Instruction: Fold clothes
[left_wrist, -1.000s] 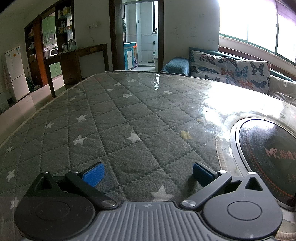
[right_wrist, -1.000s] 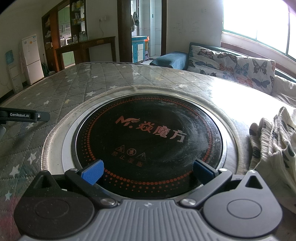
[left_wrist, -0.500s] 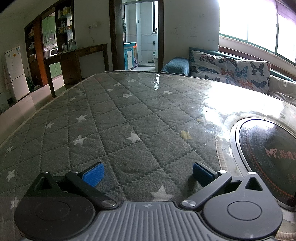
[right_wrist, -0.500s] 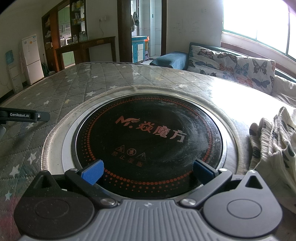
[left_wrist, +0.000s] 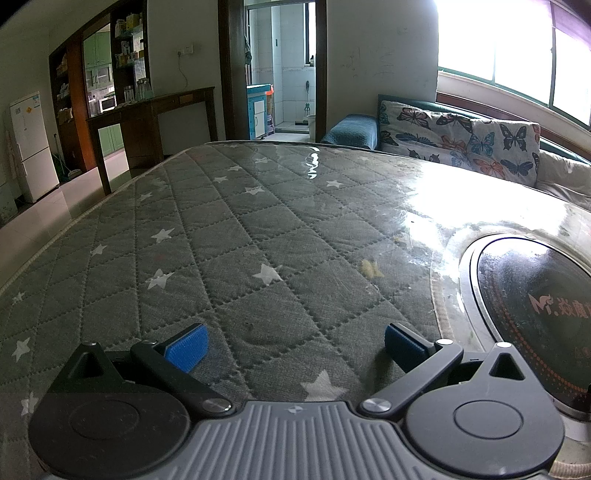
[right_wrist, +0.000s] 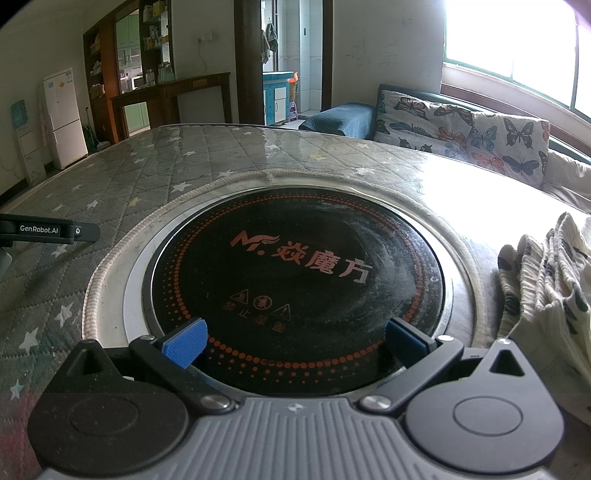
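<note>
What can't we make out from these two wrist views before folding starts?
- Clothes: right wrist view only, cut off by the right frame edge; garment type and full extent unknown. Absent from the left wrist view.
- Left gripper and right gripper: both open and empty; the hands holding them are behind the cameras.
- Cooktop: cropped at the right edge in the left wrist view.
- Shelf contents: too small.

A lived-in home: butterfly-print sofa, white fridge, quilted table with inset cooktop.
</note>
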